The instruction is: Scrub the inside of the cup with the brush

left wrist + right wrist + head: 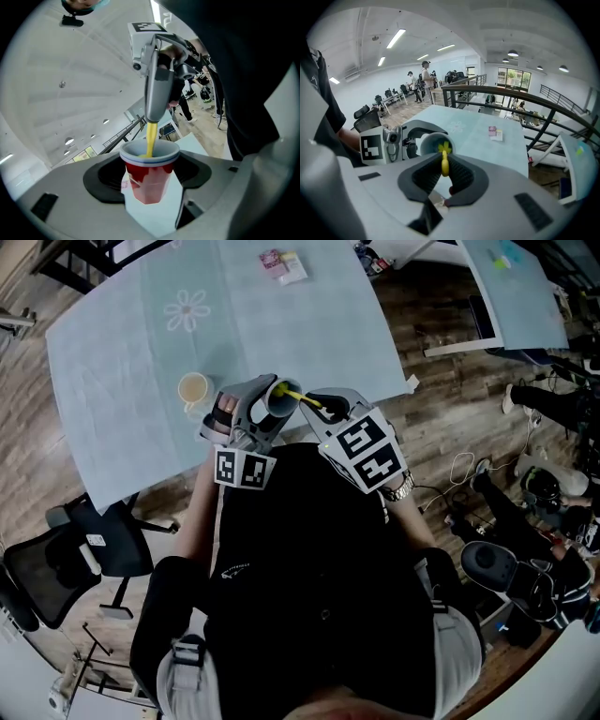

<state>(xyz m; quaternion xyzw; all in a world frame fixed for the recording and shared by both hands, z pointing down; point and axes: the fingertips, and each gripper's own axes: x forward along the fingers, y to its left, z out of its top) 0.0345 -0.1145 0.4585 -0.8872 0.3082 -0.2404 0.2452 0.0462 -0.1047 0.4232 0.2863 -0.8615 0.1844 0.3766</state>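
While the left gripper (265, 409) clamps the cup (150, 180) up near the bench (281, 324) edge and the right gripper (444, 174) pinches the brush (444, 161), head inside the cup, a hard sideways scrub could crush the wall or lever the cup loose.

A yellow brush (150, 138) pokes into the mouth of a red cup (149, 183).
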